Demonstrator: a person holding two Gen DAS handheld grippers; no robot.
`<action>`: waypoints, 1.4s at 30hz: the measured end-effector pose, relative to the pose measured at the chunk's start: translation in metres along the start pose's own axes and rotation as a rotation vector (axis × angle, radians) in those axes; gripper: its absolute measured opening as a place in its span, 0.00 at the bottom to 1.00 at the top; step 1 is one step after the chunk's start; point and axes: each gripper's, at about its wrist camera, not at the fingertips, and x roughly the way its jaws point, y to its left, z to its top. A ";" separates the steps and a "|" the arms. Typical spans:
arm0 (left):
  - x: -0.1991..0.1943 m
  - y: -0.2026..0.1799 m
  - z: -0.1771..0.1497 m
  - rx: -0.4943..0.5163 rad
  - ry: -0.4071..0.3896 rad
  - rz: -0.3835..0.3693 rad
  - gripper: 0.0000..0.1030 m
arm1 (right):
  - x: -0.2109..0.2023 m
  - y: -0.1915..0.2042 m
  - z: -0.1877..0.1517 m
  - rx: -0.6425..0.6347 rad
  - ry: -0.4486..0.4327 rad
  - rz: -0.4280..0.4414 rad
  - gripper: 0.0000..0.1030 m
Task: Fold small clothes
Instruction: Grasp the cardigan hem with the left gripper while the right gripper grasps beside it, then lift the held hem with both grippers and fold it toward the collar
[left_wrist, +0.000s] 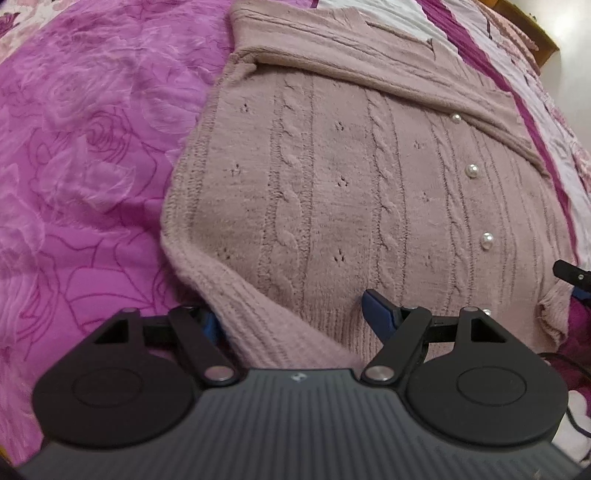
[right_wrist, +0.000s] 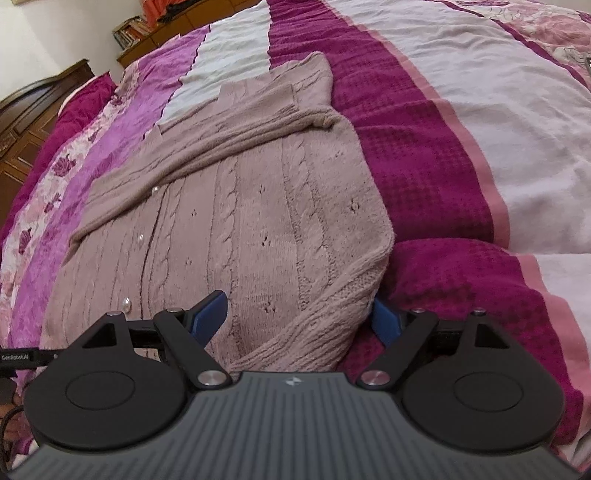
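A dusty-pink cable-knit cardigan (left_wrist: 332, 184) (right_wrist: 240, 221) with pearl buttons (left_wrist: 472, 170) lies flat on the bed. Its sleeves (right_wrist: 240, 136) are folded across the chest. My left gripper (left_wrist: 293, 317) stands open astride the cardigan's near left hem corner: the left finger is half hidden under the ribbed edge and the right fingertip (left_wrist: 375, 312) rests on the knit. My right gripper (right_wrist: 299, 315) is open astride the near right hem corner, one blue fingertip (right_wrist: 214, 312) on the knit and the other (right_wrist: 384, 319) just outside the edge. Neither pair of pads squeezes the cloth.
The bed is covered by a pink rose-print spread (left_wrist: 92, 166) and a magenta, pink and white striped blanket (right_wrist: 406, 129). A dark wooden headboard (right_wrist: 29, 110) and a low shelf with books (right_wrist: 136, 33) stand beyond the bed. A black cable (right_wrist: 11, 410) trails at the near left.
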 end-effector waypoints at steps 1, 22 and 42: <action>0.001 -0.001 0.000 0.004 -0.002 0.004 0.74 | 0.000 0.001 0.000 -0.010 0.007 -0.004 0.85; 0.001 -0.010 -0.007 0.080 -0.006 0.016 0.54 | 0.009 0.026 -0.015 -0.143 0.099 -0.081 0.41; -0.058 0.005 0.016 -0.106 -0.221 -0.217 0.14 | -0.029 0.005 0.018 0.086 -0.146 0.255 0.15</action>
